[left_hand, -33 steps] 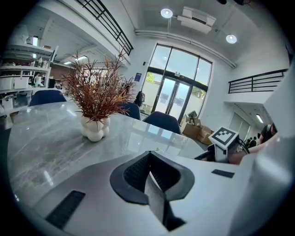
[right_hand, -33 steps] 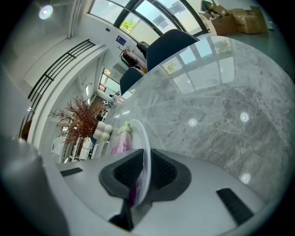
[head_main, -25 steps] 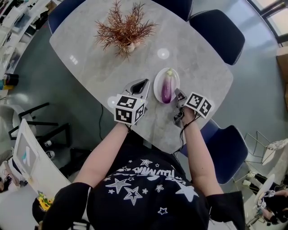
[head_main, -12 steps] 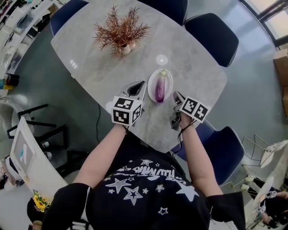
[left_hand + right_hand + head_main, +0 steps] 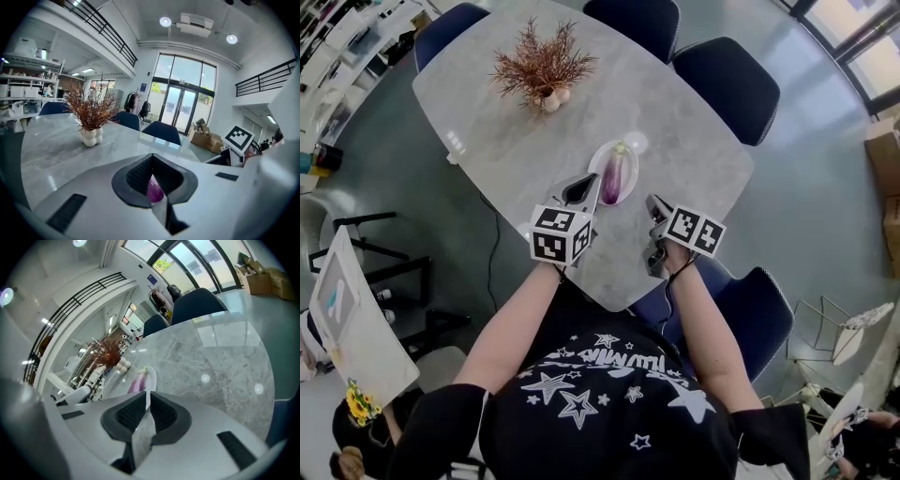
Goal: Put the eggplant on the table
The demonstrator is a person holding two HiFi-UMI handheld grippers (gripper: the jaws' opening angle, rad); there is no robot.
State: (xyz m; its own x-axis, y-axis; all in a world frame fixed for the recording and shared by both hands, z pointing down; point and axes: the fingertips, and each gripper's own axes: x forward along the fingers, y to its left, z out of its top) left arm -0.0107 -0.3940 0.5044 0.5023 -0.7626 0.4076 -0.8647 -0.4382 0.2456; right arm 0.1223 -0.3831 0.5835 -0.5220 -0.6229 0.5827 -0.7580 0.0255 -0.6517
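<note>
Here, the eggplant [image 5: 615, 175] lies on a white plate [image 5: 594, 172] resting on the grey marble bench [image 5: 684, 155]. Its long axis runs away from the person, with the green stem end pointing to the bench's far side and the rounded purple end nearest the grippers. The left gripper [image 5: 587, 184] has its jaws pressed together with nothing between them. Its tip is at the plate's near-left rim, and contact cannot be told. The right gripper [image 5: 653, 204], likewise closed and empty, is near the plate's right side, apart from it. A dried plant in a white vase [image 5: 542, 67] stands well beyond the plate. Navy chairs [image 5: 720, 73] line the far edge.
</note>
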